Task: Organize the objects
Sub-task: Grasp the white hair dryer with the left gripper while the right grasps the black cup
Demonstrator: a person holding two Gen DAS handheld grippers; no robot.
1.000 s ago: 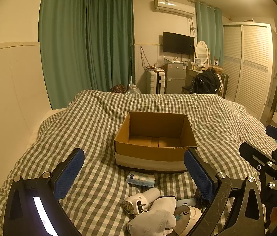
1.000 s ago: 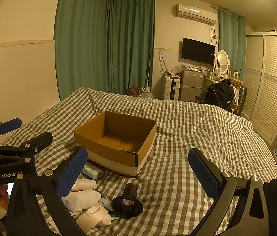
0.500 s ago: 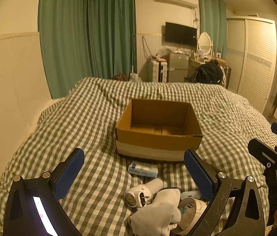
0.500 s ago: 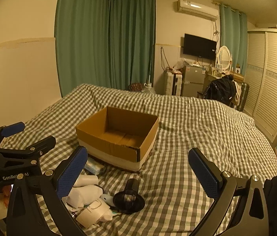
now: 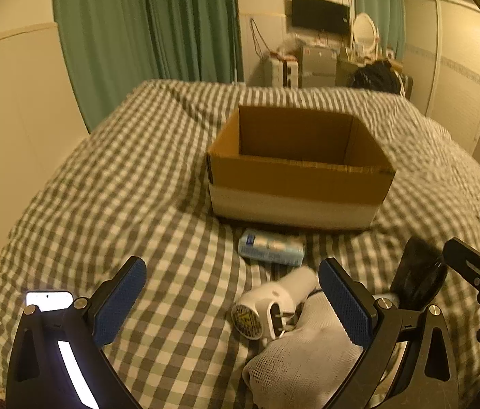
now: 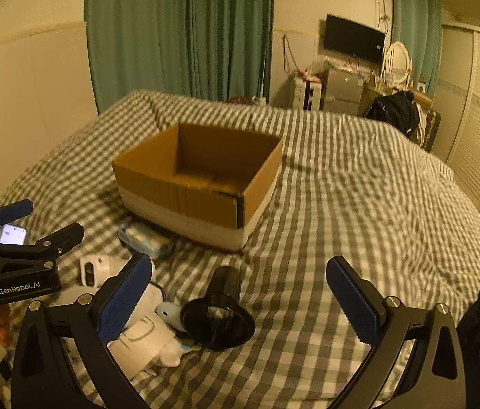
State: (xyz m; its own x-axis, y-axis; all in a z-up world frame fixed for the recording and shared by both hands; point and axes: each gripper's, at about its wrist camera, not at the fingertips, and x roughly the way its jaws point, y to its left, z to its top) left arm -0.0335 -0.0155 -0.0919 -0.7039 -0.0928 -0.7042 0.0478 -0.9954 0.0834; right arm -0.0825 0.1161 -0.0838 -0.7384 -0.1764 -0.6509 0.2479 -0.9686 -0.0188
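Left gripper (image 5: 231,298) hangs over the checked bedspread (image 5: 103,184), jaws wide, holding nothing. At its 12 o'clock sits the open cardboard box (image 5: 299,184); the blue tissue pack (image 5: 271,247) lies just before it. White hair dryer (image 5: 274,301) and white sock (image 5: 303,358) lie at 3 o'clock. Right gripper (image 6: 240,293) spreads wide and holds nothing, with the black nozzle (image 6: 221,313) at its 6 o'clock.

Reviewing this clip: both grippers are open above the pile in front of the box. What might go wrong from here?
The items lie tightly bunched: the white sock rests against the white hair dryer, so the left gripper may snag both. The black funnel-shaped item beside the right gripper looks rounded and could slip. The soft checked bedding may let the cardboard box shift.
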